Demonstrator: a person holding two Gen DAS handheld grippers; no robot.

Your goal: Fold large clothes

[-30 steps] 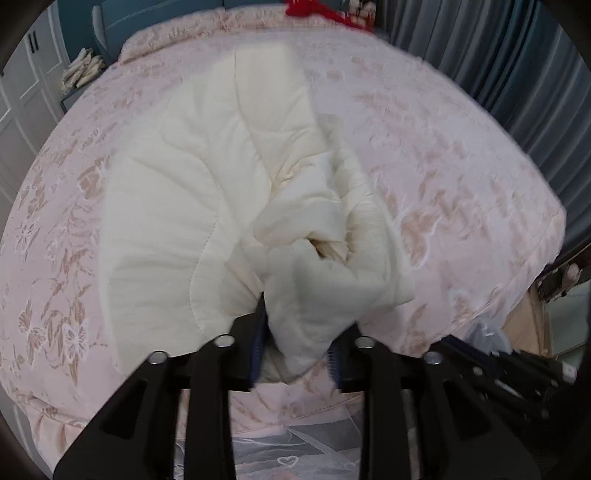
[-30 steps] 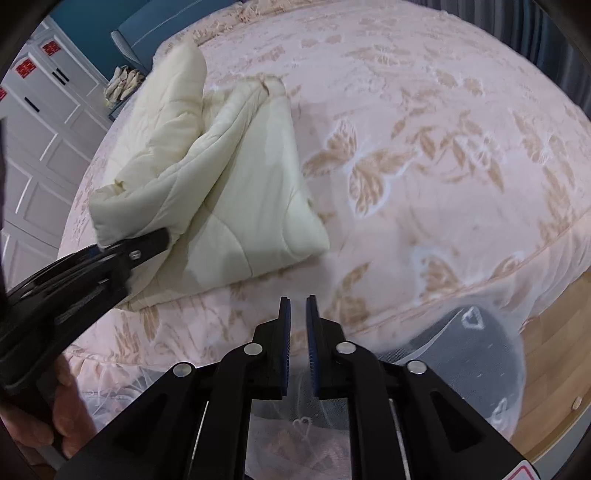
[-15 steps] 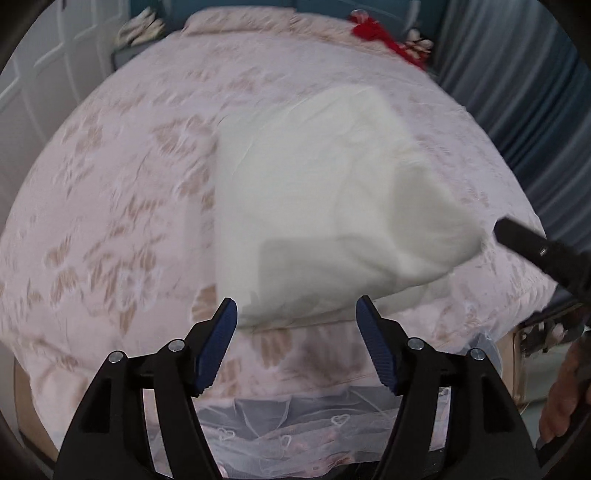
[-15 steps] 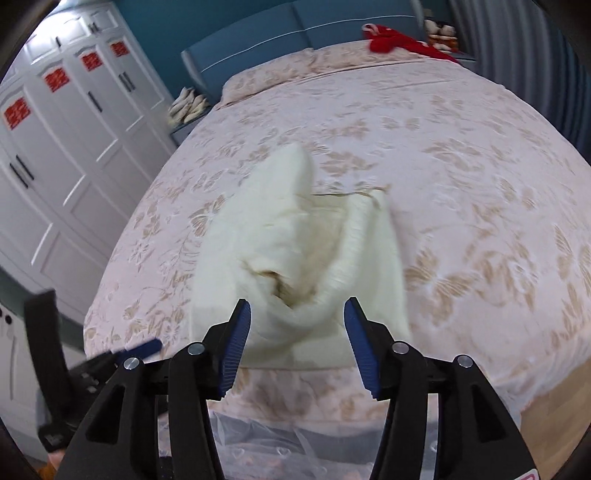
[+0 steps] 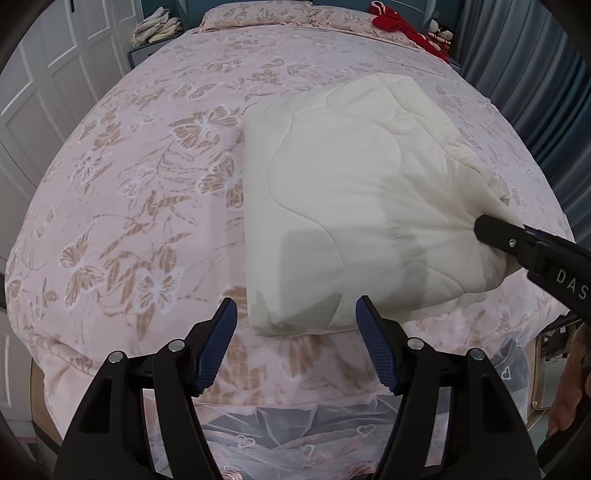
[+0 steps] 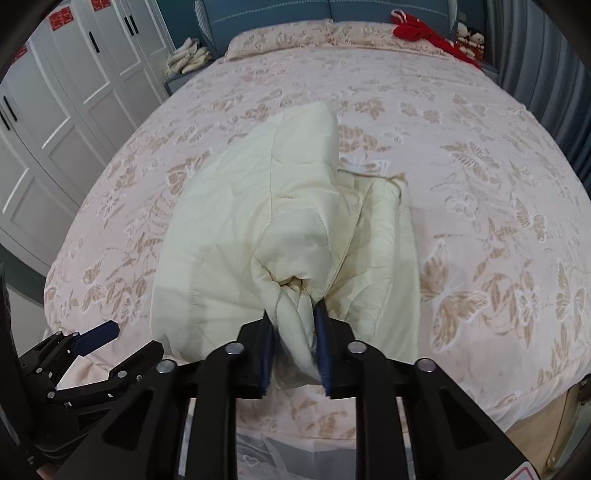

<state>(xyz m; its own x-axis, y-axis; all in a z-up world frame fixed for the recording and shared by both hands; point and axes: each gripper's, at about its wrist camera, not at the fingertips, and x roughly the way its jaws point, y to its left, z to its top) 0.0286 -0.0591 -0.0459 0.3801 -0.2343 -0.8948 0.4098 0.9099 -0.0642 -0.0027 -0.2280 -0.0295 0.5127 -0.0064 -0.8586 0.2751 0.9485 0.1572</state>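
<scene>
Broadly, pink butterfly-print bedspread [image 5: 147, 206] (lace-skirted), white wardrobe [image 6: 48, 122], grey curtains [image 5: 535, 92].

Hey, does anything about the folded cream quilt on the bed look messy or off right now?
Yes. The cream quilted blanket isn't a flat, neat fold: its near corner is bunched and pulled up where the right gripper pinches it, and loose layers gape open on that side. The left gripper is open, holding nothing.

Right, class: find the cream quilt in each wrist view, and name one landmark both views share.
Left wrist view: quilt lies right of centre on the bed, its right corner in the right gripper.
Right wrist view: quilt is centre-left, bunched in that gripper.
Shared landmark: red cloth, top right.
</scene>
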